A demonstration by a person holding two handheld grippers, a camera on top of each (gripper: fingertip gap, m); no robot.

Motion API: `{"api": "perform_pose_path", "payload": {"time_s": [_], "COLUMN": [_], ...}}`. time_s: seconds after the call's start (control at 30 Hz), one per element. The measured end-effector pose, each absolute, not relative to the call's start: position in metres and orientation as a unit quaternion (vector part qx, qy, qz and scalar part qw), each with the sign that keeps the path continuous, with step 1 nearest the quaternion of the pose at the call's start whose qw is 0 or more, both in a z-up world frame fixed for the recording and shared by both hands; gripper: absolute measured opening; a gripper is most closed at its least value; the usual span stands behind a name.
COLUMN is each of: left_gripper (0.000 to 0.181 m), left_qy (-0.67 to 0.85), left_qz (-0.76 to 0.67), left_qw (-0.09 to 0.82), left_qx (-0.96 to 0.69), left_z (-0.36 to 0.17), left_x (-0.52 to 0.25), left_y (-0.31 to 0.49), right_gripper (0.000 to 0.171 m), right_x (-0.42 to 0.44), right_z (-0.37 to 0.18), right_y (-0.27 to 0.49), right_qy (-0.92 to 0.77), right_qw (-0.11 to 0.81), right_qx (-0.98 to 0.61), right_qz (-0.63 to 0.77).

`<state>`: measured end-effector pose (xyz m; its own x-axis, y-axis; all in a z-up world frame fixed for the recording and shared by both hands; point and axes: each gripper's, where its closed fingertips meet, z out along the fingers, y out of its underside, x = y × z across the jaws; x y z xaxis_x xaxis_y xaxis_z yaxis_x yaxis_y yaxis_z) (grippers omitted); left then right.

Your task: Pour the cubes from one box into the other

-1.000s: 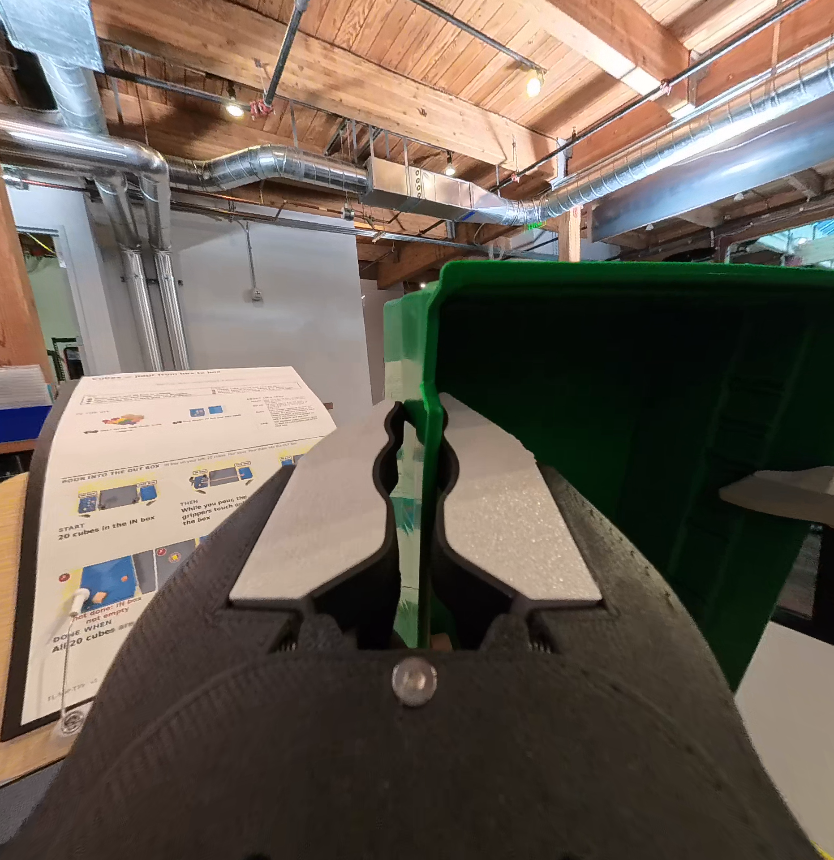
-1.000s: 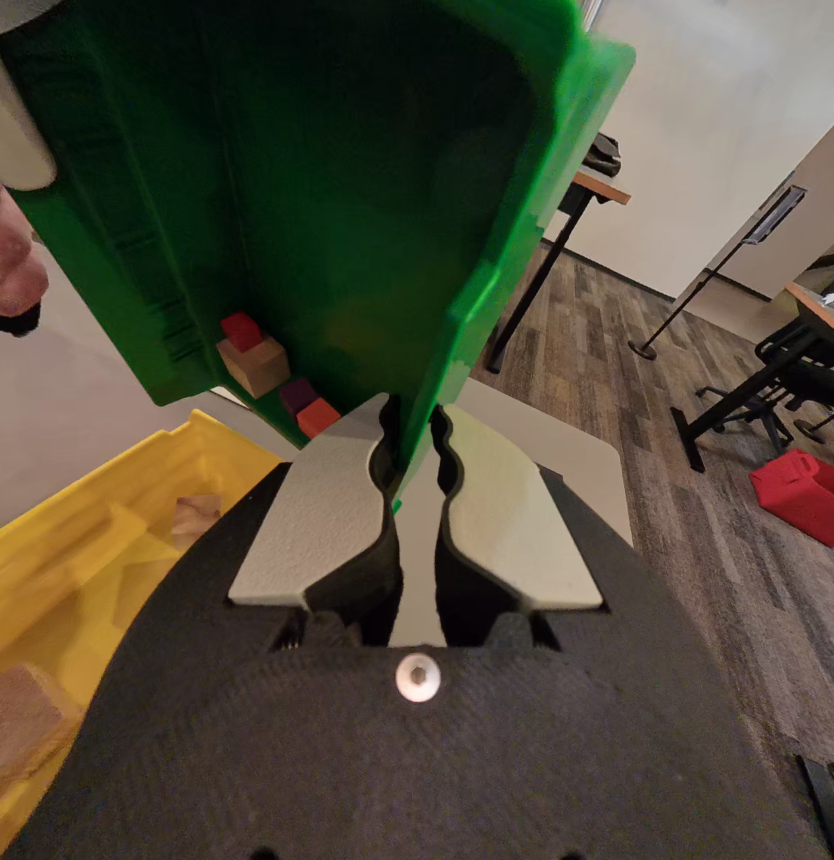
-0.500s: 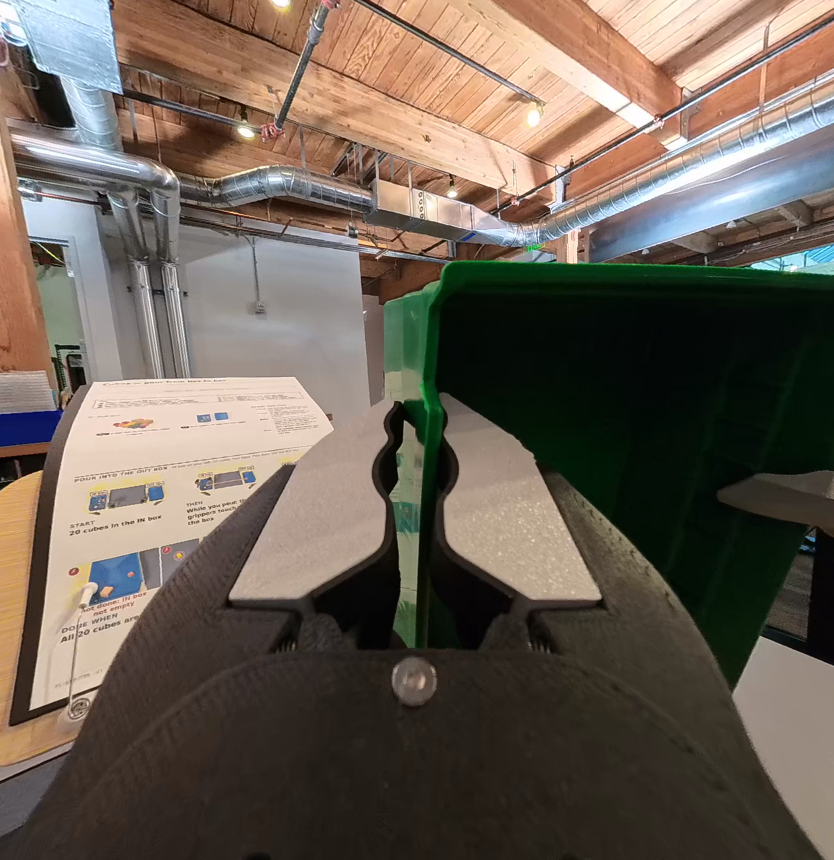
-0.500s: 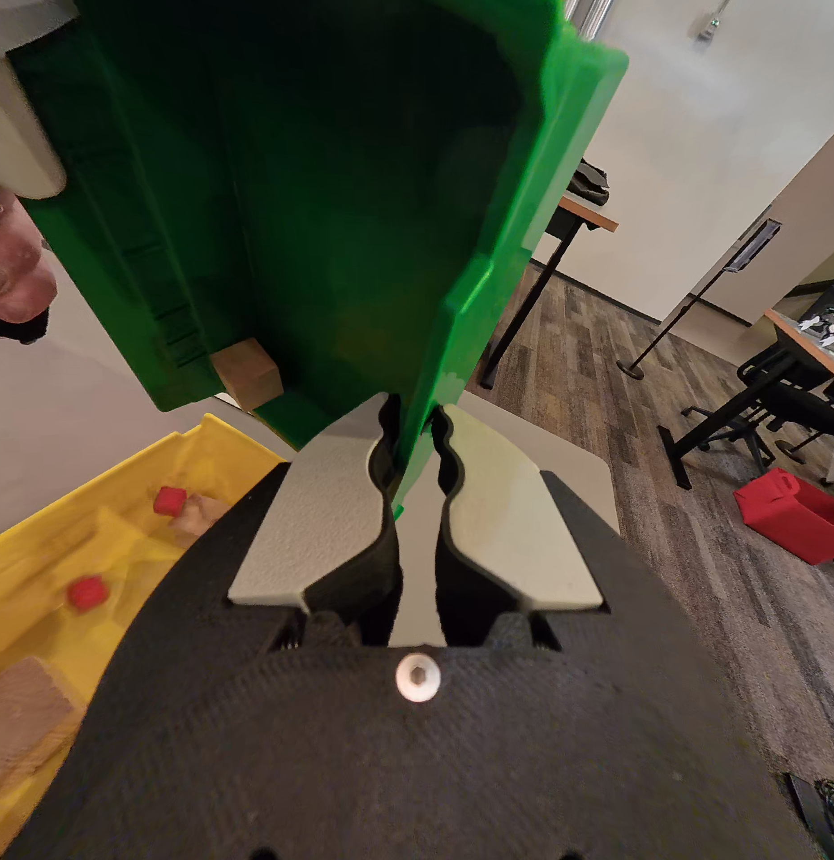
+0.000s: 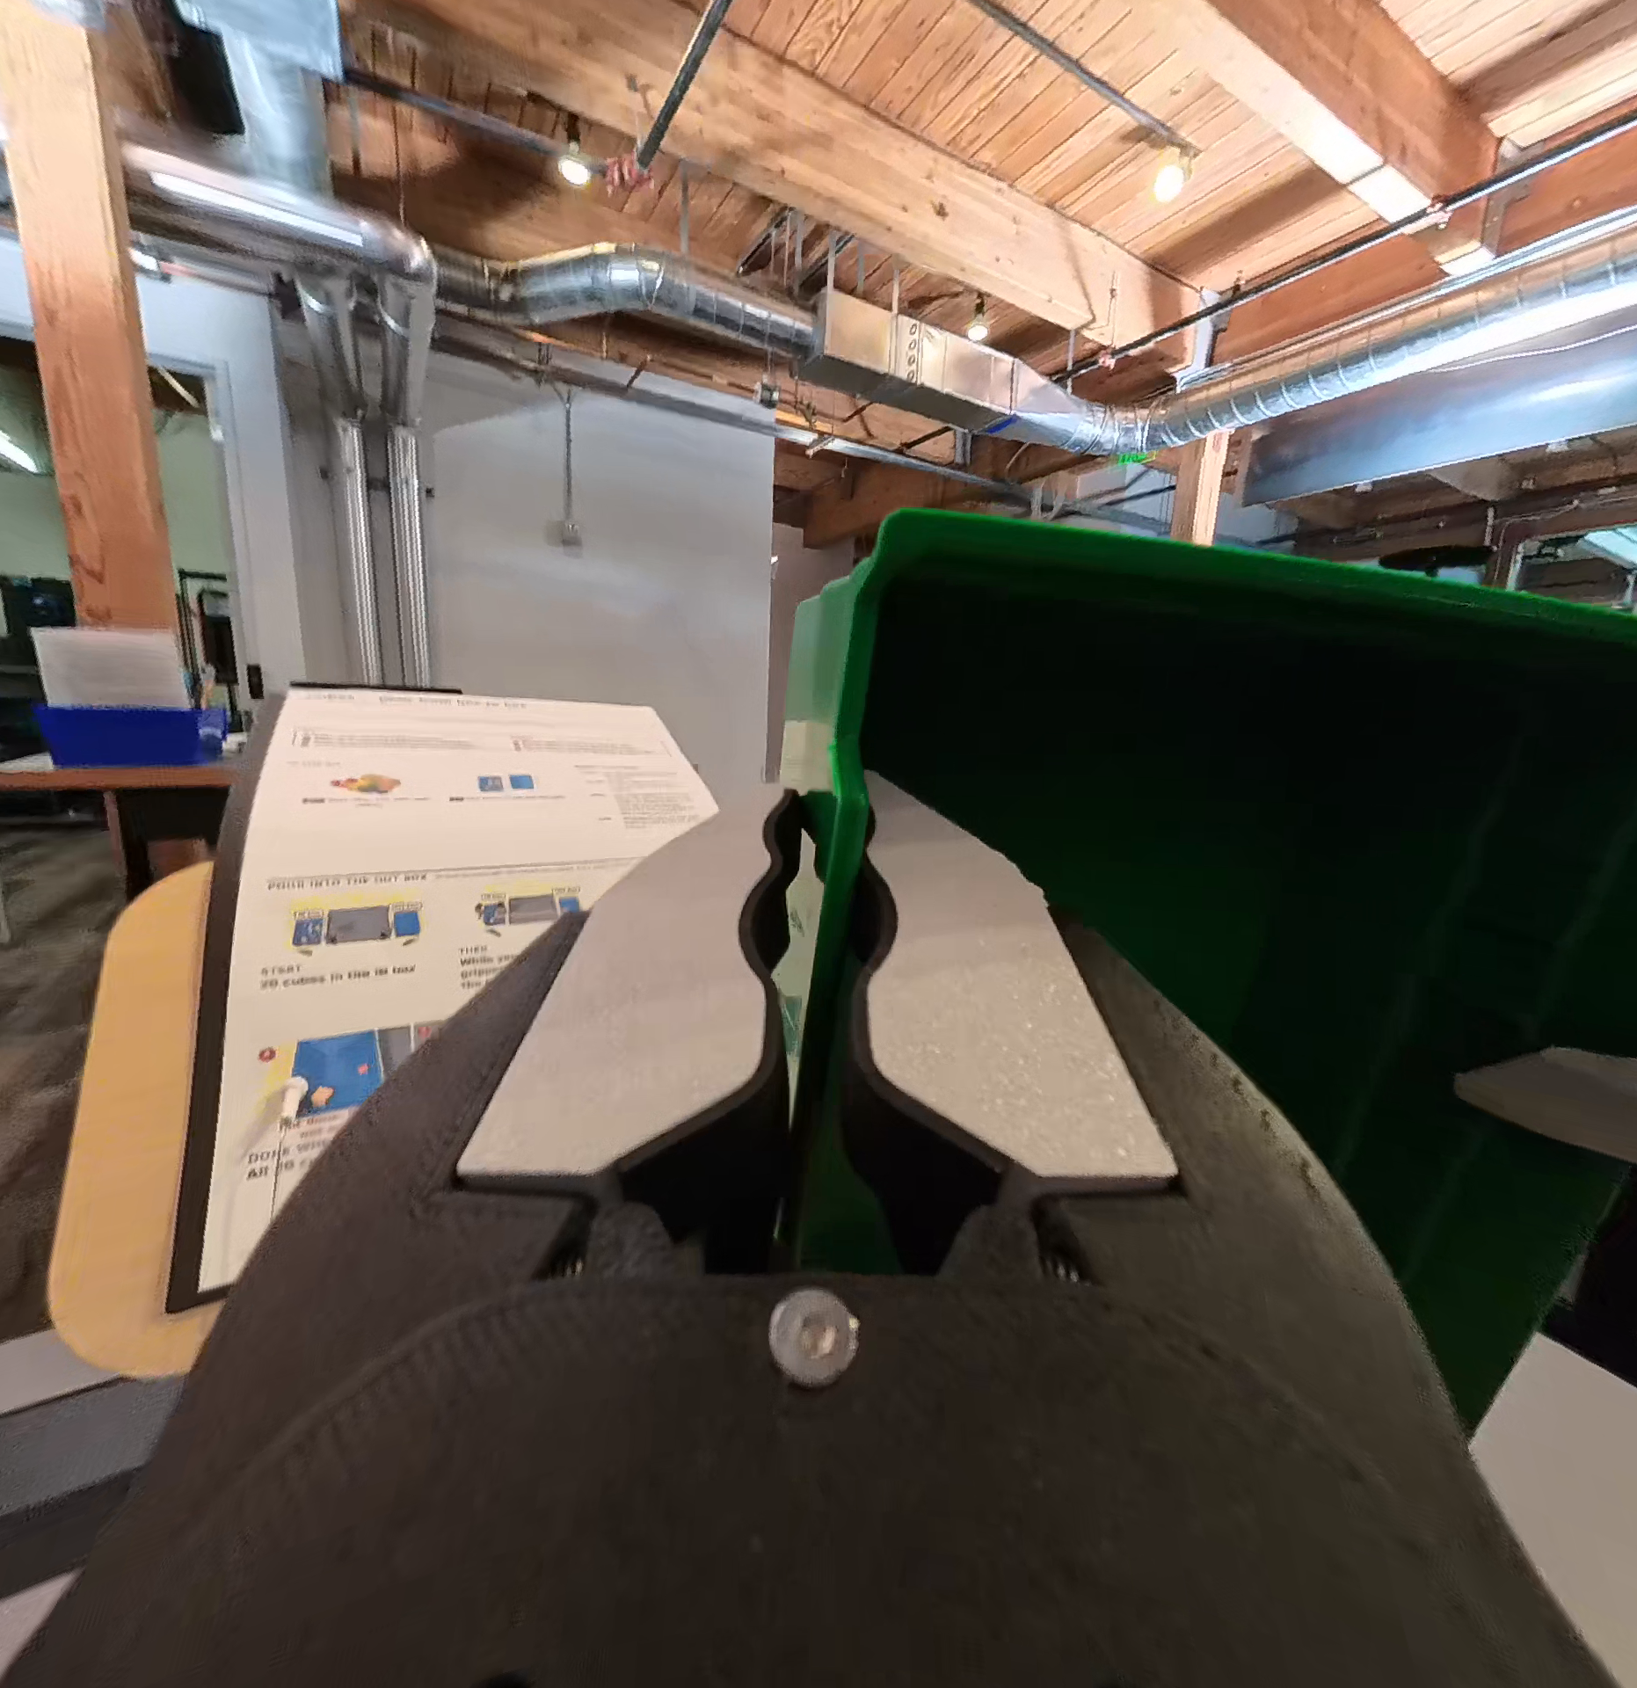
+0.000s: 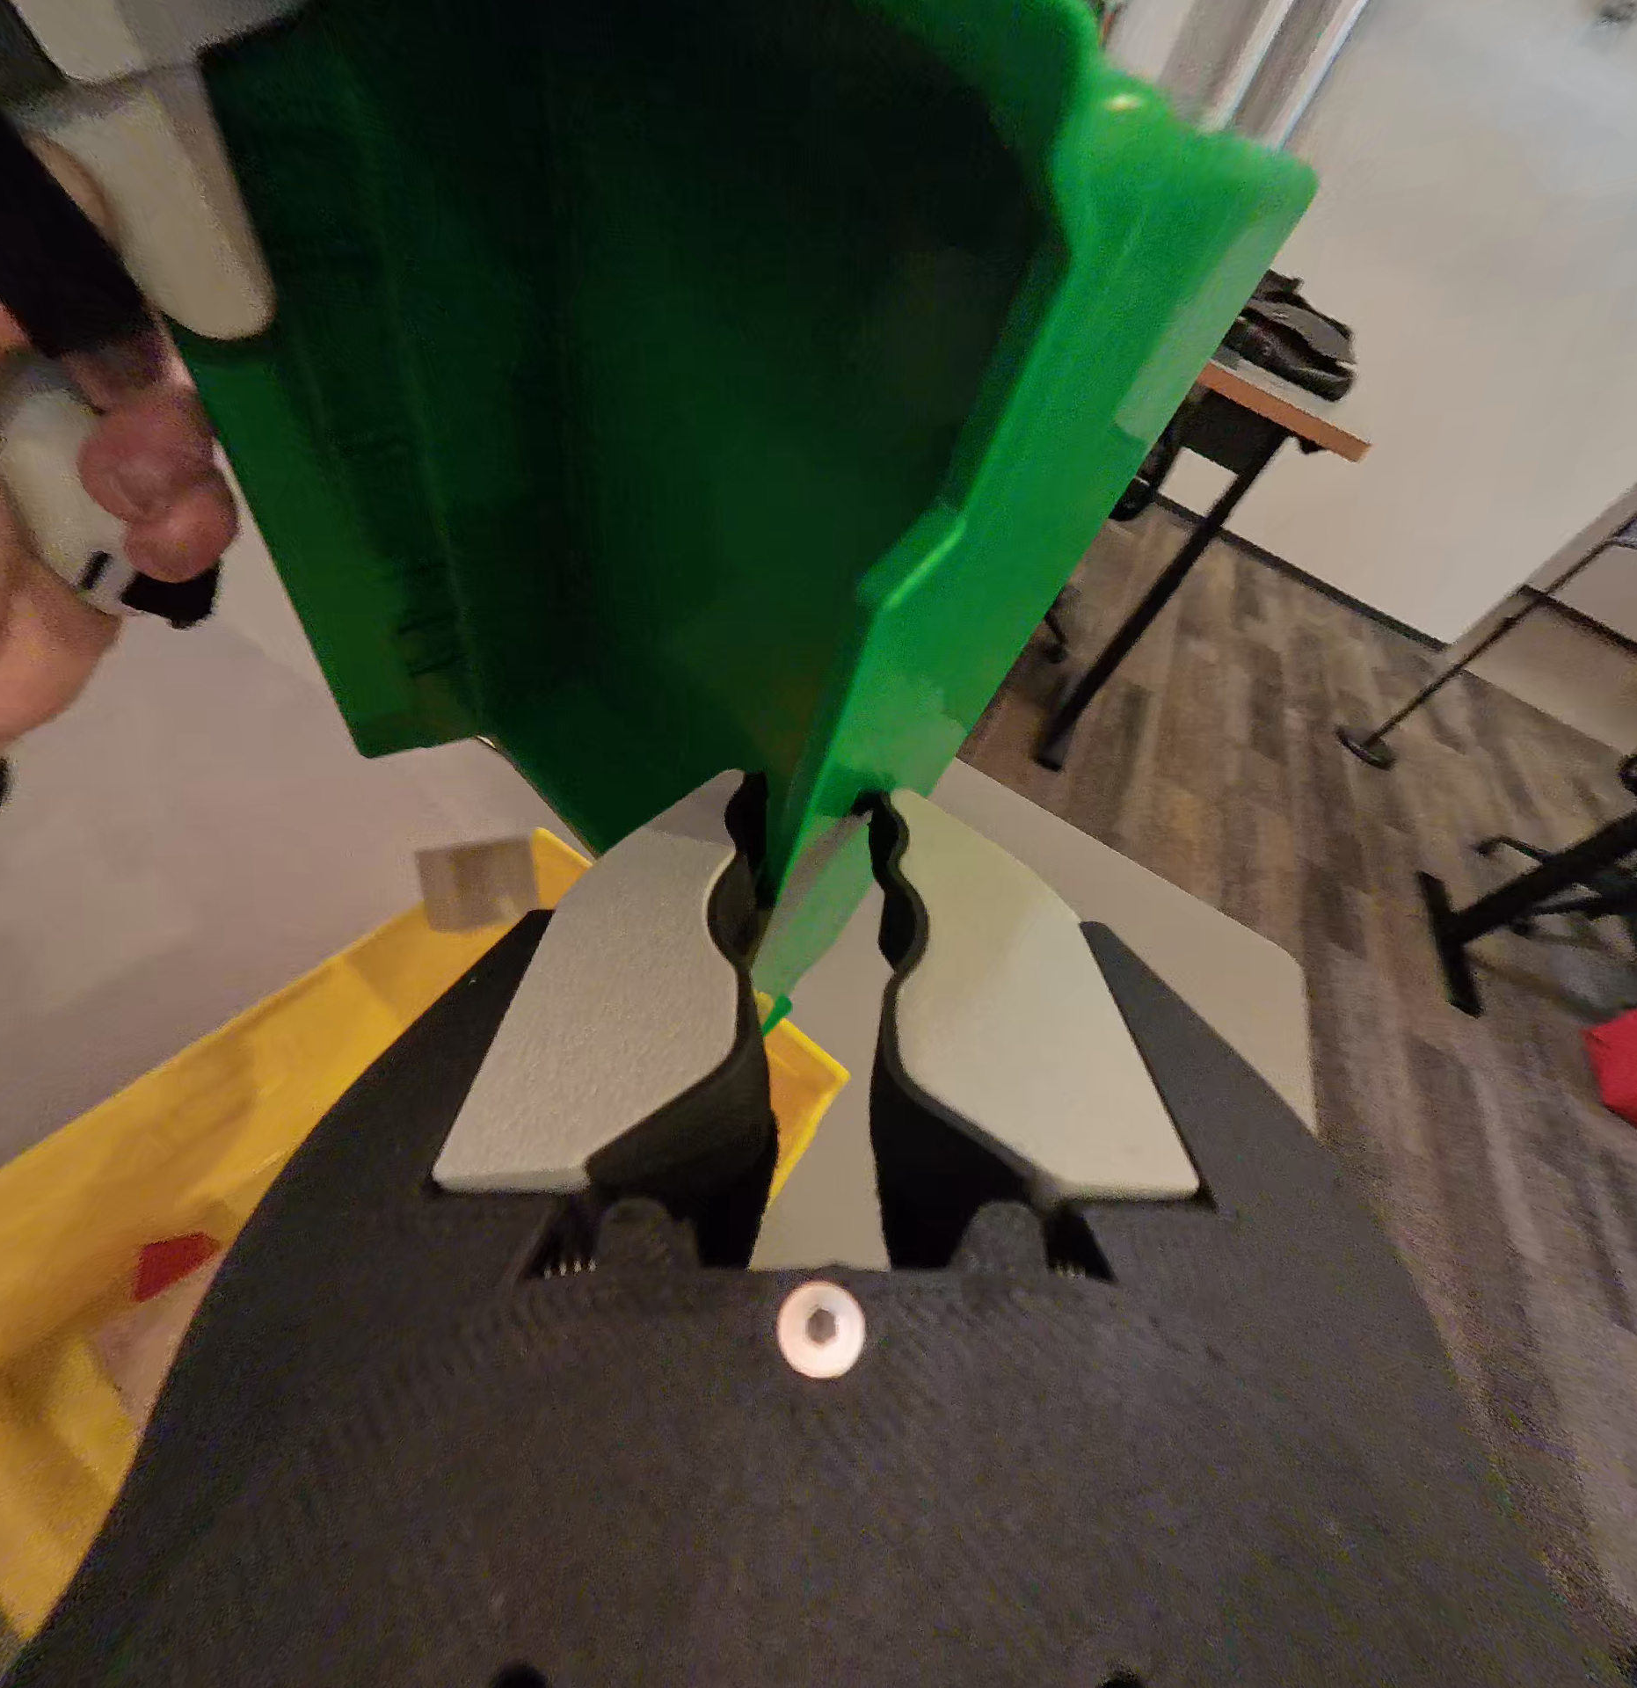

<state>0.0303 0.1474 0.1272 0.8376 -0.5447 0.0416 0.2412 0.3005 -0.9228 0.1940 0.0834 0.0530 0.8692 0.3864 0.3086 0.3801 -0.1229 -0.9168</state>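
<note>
Both hand-held grippers, left (image 5: 819, 822) and right (image 6: 810, 817), clamp the green box (image 6: 669, 365), tipped above the yellow box (image 6: 248, 1078). It looks empty; one cube (image 6: 475, 884) is falling, so pouring seems nearly done.

Looking like a converted loft workspace/lab: timber ceiling (image 5: 888, 137) with beams, ducts (image 5: 669, 292) running exposed, spotlights (image 5: 575, 167) glowing overhead. Instruction sheet (image 5: 413, 913) standing on the tabletop, desks (image 6: 1272, 402), plank floor (image 6: 1345, 731), white walls (image 6: 1482, 320) surrounding.
</note>
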Motion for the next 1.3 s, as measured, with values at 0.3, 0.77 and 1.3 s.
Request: {"api": "perform_pose_path", "payload": {"time_s": [0.3, 0.77, 1.3], "left_gripper": [0.006, 0.008, 0.006], "left_qy": [0.139, 0.13, 0.081], "left_qz": [-0.254, -0.098, 0.044], "left_qw": [0.759, 0.63, 0.498], "left_qx": [-0.583, -0.759, -0.862], "left_z": [0.128, 0.072, -0.023], "left_x": [0.0, -0.167, -0.211], "left_y": [0.144, 0.131, 0.153], "right_gripper": [0.048, 0.028, 0.007], "right_x": [0.172, 0.328, 0.298], "right_z": [0.055, -0.185, -0.691], "right_y": [0.028, -0.234, -0.165], "right_qy": [-0.308, -0.308, 0.026], "right_qw": [0.58, 0.22, 0.047], "right_qx": [-0.745, -0.807, -0.886], "right_qz": [0.114, 0.454, 0.46]}}
